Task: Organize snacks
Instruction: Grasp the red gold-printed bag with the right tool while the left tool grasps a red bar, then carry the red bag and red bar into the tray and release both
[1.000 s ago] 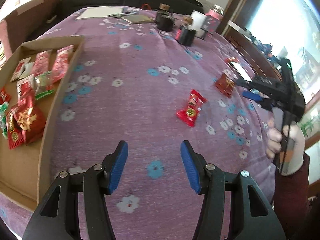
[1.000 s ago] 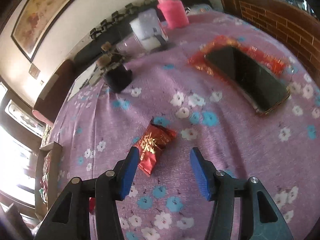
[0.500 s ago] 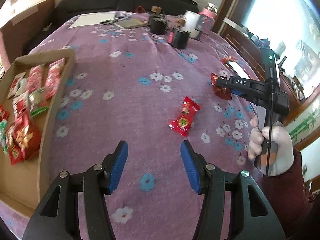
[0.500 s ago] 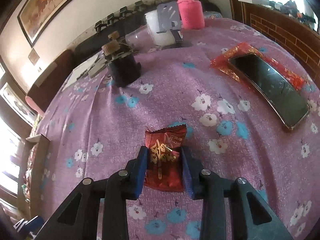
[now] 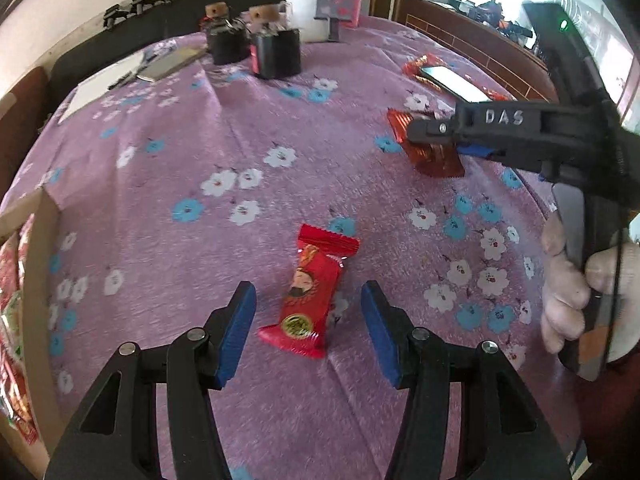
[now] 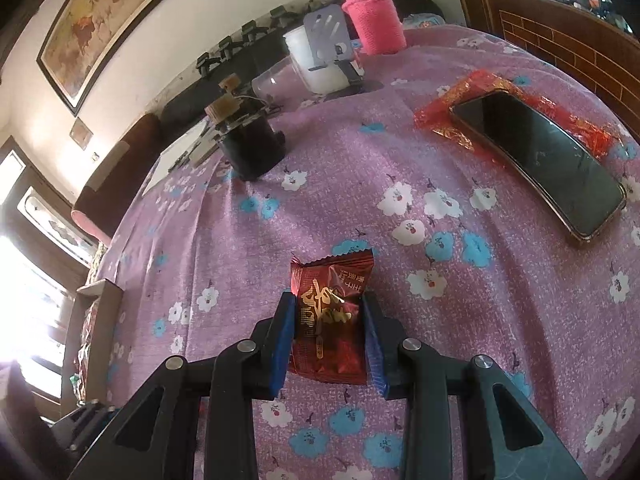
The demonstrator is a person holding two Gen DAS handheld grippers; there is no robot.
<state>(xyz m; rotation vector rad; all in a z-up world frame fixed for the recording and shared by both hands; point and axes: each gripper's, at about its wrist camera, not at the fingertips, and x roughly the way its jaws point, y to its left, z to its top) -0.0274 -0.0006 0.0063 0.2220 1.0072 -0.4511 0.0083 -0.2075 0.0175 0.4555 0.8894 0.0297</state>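
Note:
A bright red snack packet (image 5: 310, 296) with a cartoon face lies on the purple flowered tablecloth (image 5: 192, 168). My left gripper (image 5: 308, 324) is open, its blue pads on either side of the packet's near end. My right gripper (image 6: 328, 330) is shut on a dark red snack packet (image 6: 330, 316) with gold lettering; it also shows in the left wrist view (image 5: 430, 152), held in the right gripper (image 5: 440, 136). A cardboard box (image 5: 38, 280) holding several snack packets sits at the far left.
A phone (image 6: 536, 160) lies on red foil wrapping at the right. Black jars (image 5: 276, 54), a white cup (image 6: 316, 58), a pink bottle (image 6: 372, 20) and papers (image 5: 108, 84) stand at the table's far side. A wooden rail runs along the right edge.
My left gripper has moved forward to the bright red packet, which now lies between its open fingers. My right gripper has closed on the dark red packet.

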